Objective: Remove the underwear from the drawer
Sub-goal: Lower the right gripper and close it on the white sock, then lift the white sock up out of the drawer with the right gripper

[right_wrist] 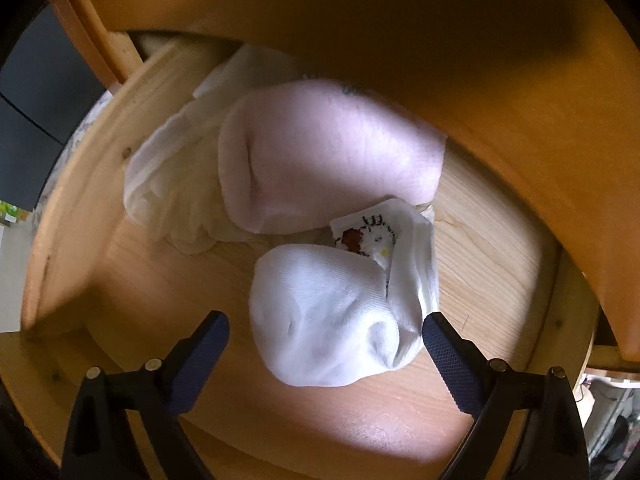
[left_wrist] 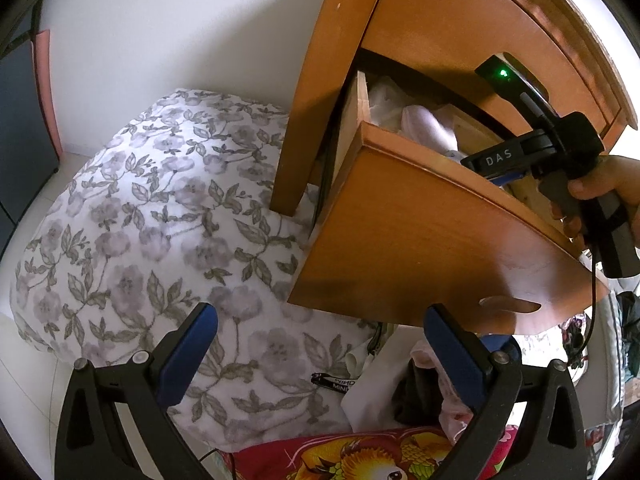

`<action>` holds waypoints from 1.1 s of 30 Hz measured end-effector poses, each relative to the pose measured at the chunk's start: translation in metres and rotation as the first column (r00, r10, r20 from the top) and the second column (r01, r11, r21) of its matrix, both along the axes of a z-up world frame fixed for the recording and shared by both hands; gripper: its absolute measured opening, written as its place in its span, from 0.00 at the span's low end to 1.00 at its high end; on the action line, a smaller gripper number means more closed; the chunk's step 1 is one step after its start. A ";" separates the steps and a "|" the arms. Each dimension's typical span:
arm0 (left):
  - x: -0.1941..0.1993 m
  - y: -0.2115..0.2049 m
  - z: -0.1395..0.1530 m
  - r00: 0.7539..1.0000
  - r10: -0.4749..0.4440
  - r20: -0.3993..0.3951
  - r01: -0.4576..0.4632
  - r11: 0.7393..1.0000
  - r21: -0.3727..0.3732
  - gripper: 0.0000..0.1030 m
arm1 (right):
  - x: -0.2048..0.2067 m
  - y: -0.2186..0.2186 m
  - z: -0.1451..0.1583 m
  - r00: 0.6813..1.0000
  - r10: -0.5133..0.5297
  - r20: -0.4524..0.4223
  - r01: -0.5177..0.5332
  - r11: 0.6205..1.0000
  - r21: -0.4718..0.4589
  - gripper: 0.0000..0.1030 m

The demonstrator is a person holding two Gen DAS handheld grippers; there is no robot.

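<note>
A wooden drawer point(left_wrist: 420, 232) is pulled out of an orange nightstand point(left_wrist: 460, 28). Inside, the right wrist view shows a white rolled garment point(right_wrist: 328, 316) with a small printed patch, a pale pink rolled garment point(right_wrist: 332, 156) behind it, and thin cream fabric point(right_wrist: 168, 192) at the left. My right gripper point(right_wrist: 326, 334) is open and hangs over the drawer, its blue fingers on either side of the white roll. In the left wrist view it is seen in a hand point(left_wrist: 600, 188), reaching into the drawer. My left gripper point(left_wrist: 320, 344) is open and holds nothing, below the drawer front.
A floral quilt point(left_wrist: 160, 220) lies under and left of the nightstand. A heap of clothes point(left_wrist: 432, 392) and a red cushion with a bird print point(left_wrist: 360, 456) sit near my left gripper. The closed upper drawer front point(right_wrist: 400, 20) overhangs the open drawer.
</note>
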State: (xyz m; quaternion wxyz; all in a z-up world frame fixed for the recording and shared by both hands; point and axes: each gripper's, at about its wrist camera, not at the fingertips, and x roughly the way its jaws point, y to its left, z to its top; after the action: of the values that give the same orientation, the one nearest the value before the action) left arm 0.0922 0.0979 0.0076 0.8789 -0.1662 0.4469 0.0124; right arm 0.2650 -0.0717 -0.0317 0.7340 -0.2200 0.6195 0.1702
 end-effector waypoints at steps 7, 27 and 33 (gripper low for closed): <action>0.000 0.001 -0.001 1.000 0.001 -0.002 -0.001 1.000 0.002 1.00 | 0.009 -0.003 -0.003 1.000 -0.022 0.001 0.022 1.000 -0.005 0.71; -0.003 0.000 0.004 1.000 0.010 0.003 -0.010 1.000 0.003 1.00 | 0.000 -0.034 0.003 0.995 -0.090 0.049 0.089 0.996 0.013 0.26; -0.005 -0.001 0.008 1.000 0.011 0.006 -0.011 1.000 0.006 1.00 | -0.009 -0.042 0.009 0.992 -0.105 0.073 0.102 0.994 0.040 0.23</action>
State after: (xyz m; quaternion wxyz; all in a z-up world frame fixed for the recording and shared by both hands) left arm 0.0877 0.0971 0.0157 0.8807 -0.1660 0.4433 0.0183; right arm 0.2558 -0.1133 -0.0225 0.7685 -0.1807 0.5989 0.1346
